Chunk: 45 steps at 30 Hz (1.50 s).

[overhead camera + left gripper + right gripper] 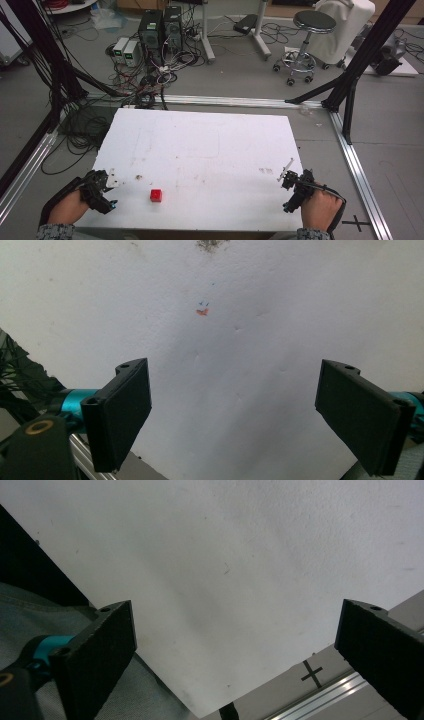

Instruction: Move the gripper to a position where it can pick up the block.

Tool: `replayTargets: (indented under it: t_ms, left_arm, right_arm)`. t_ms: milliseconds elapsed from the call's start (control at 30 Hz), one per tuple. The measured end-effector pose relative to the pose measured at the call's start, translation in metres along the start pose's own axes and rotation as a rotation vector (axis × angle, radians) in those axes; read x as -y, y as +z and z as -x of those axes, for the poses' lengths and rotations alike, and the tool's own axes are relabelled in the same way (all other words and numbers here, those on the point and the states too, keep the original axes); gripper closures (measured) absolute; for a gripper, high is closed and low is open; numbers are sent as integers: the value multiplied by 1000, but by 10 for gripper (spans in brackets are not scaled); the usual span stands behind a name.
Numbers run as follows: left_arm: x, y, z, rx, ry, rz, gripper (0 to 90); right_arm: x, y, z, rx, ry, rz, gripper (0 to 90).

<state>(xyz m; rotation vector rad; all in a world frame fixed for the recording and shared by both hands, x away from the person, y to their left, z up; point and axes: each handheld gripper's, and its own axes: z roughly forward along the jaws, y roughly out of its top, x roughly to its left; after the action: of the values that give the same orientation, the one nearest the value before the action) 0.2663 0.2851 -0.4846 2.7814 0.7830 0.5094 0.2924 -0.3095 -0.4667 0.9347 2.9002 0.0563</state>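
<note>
With both the left gripper (106, 186) and right gripper (291, 186) spread wide and empty, the small red cube (156, 195) near the white foam table's (200, 145) 6 o'clock edge could likely be knocked off by a careless approach.

The white table (200, 145) lies bare apart from a red cube (156, 195) near the front edge, between the left gripper (102, 187) and right gripper (292, 192).

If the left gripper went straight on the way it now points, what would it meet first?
Probably just the bare white table top. The left gripper is open with nothing between its jaws, and ahead lie small marks. The red cube seems off to its side.
</note>
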Motion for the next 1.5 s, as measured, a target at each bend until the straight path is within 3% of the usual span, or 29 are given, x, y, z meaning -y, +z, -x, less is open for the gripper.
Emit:
replayTargets:
  t_ms: [367, 1067, 1233, 1500]
  left_arm:
    - [-8, 1, 0, 2, 34, -12, 151]
    - [-44, 23, 2, 68, 206, -56, 149]
    - [-55, 25, 3, 84, 270, -55, 144]
    - [-70, 29, 10, 109, 319, -44, 144]
  right_arm:
    - [-1, -1, 0, -4, -8, 6, 22]
    - [1, -2, 1, -9, -6, 15, 22]
    - [1, -2, 2, -9, -10, 15, 22]
    - [1, -3, 1, -7, -17, 19, 22]
